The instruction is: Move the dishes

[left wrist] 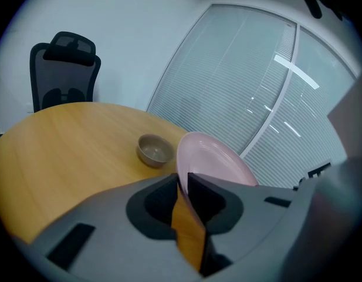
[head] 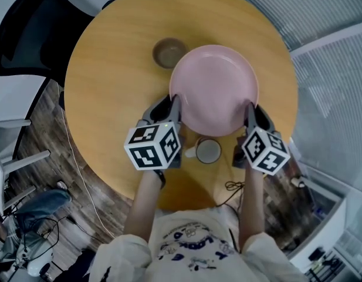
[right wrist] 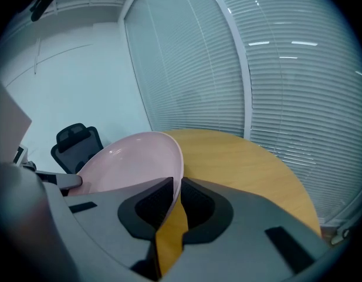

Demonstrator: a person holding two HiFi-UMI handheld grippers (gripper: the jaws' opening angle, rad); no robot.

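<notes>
**Pink plate (head: 215, 87) gripped at both rims**

The plate is held over the table (head: 110, 98). Its left rim is pinched between the jaws of the left hand-held gripper (left wrist: 182, 184), and its right rim is clamped by the right hand-held gripper (right wrist: 176, 187). A brown bowl (head: 169, 53) is seen just beside it.

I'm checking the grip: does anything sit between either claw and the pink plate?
Nothing visible does. The left claw and the right claw are each shut directly on the rim of the pink plate. The white mug stands on the table between them, in neither claw.
</notes>
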